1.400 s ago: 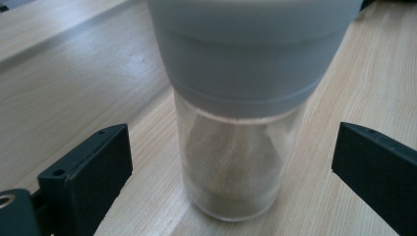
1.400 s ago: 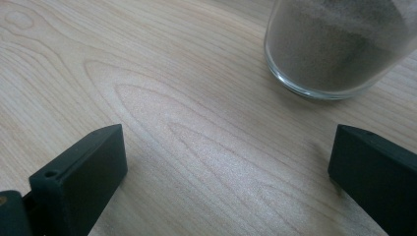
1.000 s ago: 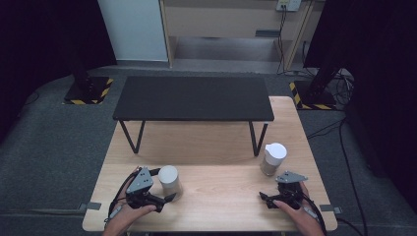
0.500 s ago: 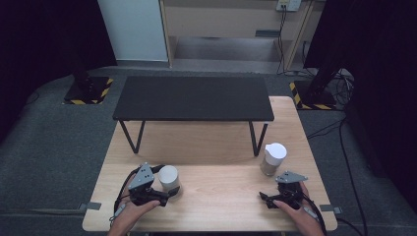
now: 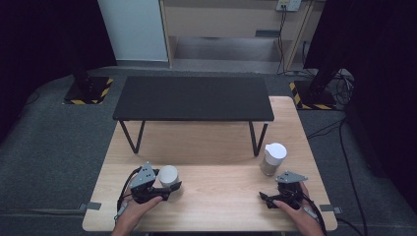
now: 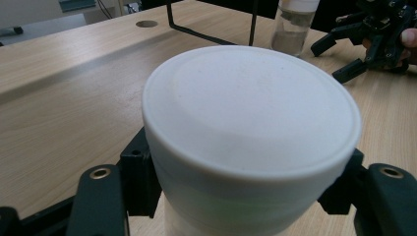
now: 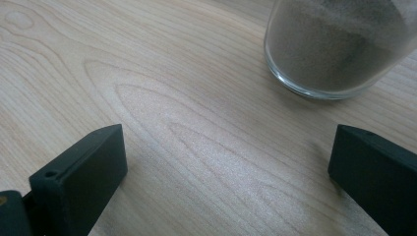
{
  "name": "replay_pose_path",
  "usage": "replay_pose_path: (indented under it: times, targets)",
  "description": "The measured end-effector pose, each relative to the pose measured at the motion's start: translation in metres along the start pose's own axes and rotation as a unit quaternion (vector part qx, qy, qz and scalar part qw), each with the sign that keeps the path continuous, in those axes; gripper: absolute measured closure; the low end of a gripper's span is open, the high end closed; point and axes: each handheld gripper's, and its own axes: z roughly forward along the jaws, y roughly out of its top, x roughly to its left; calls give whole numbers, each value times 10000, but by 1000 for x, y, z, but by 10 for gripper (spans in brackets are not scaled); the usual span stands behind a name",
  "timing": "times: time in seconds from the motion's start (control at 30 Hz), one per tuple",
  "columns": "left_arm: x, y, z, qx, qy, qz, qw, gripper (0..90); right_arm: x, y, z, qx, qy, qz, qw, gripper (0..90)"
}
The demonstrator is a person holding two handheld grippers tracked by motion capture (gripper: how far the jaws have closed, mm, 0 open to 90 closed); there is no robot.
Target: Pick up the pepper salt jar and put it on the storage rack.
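A jar with a white lid (image 5: 168,175) stands on the wooden table's front left. My left gripper (image 5: 168,187) has just been closing and is now shut on it. In the left gripper view the white lid (image 6: 251,113) sits between the two black jaws, which press on the jar's sides. A second glass jar (image 5: 273,158) with a white lid and grey powder inside stands at the front right. My right gripper (image 5: 264,199) rests just in front of it, open, with bare wood between its jaws (image 7: 226,167). The glass base (image 7: 339,44) lies ahead, apart from the jaws.
A low black shelf (image 5: 194,97) on thin metal legs spans the back half of the table (image 5: 221,206). Bare wood lies between the two jars. From the left gripper view the far jar (image 6: 293,27) and the right gripper (image 6: 344,54) are across the table.
The left gripper's jaws have closed onto the white-lidded jar, which stood between them. Both hands stayed in place, and the right gripper is unchanged.
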Motion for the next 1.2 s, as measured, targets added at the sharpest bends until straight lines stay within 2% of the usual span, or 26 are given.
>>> replay_pose_path:
  times: [0.13, 0.3, 0.4, 0.5, 0.7, 0.83, 1.2]
  targets:
    - [4, 2, -4, -45, -124, 39, 9999, 329, 0, 0, 0, -1, 0, 1, 10000, 20]
    - [18, 11, -12, -63, -405, 216, 9989, 330, 0, 0, 0, 0, 4, 1, 10000, 19]
    - [26, 18, -16, 21, -516, 316, 9982, 330, 0, 0, 0, -1, 3, 1, 10000, 20]
    - [30, 27, -20, 116, -528, 446, 9975, 331, 0, 0, 0, -1, 4, 1, 10000, 20]
    - [41, 39, -26, 100, -596, 507, 9969, 330, 0, 0, 0, -1, 5, 1, 10000, 20]
    - [46, 54, -33, 138, -596, 585, 9964, 331, 0, 0, 0, -1, 5, 2, 10000, 19]
    - [55, 73, -54, -7, -539, 590, 9968, 331, 0, 0, 0, -1, 7, 3, 10000, 20]
